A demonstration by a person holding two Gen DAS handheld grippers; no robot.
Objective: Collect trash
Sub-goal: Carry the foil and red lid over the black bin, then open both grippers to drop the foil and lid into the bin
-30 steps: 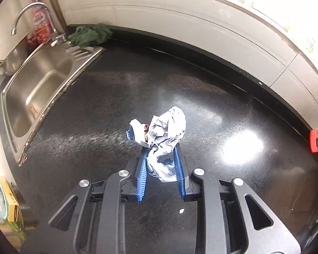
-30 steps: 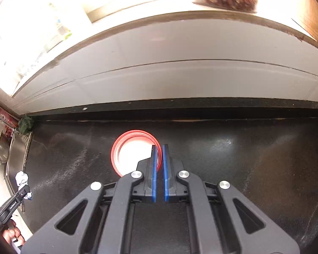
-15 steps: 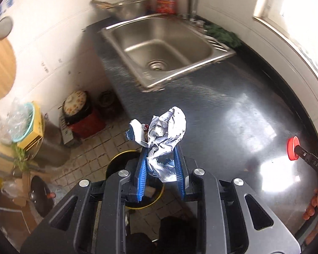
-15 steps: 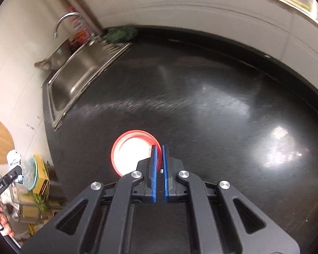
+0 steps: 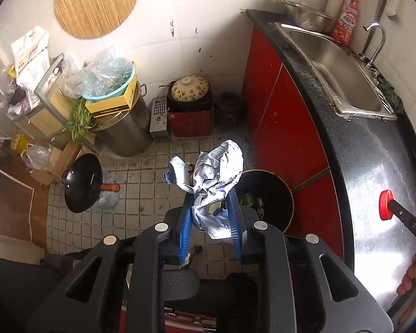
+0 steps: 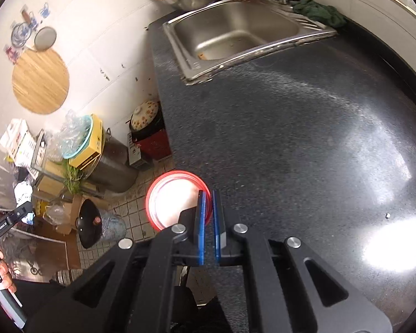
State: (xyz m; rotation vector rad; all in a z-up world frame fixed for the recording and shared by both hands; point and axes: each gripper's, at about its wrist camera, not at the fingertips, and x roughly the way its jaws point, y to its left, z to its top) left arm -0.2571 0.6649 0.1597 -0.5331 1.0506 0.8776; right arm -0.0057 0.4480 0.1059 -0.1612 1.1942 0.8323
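Note:
My left gripper (image 5: 209, 194) is shut on a crumpled white paper wrapper (image 5: 213, 177) and holds it in the air above the tiled floor, just left of a round black trash bin (image 5: 266, 194) that has rubbish inside. My right gripper (image 6: 208, 193) is shut on the rim of a red-rimmed round lid (image 6: 174, 199) and holds it at the counter's left edge. The lid also shows in the left wrist view (image 5: 386, 204), over the black counter (image 5: 380, 149). The left gripper with the paper shows small in the right wrist view (image 6: 22, 197).
A steel sink (image 6: 235, 33) with a tap (image 5: 375, 41) is set in the counter, a green cloth (image 6: 319, 12) beside it. Red cabinet fronts (image 5: 280, 111) stand below. On the floor are a steel pot (image 5: 124, 127), a wok (image 5: 83, 186), a clay pot (image 5: 190, 88) and boxes.
Both grippers swung left off the counter. The left one carried the paper from over the counter to above the floor beside the bin. The right one kept hold of the lid.

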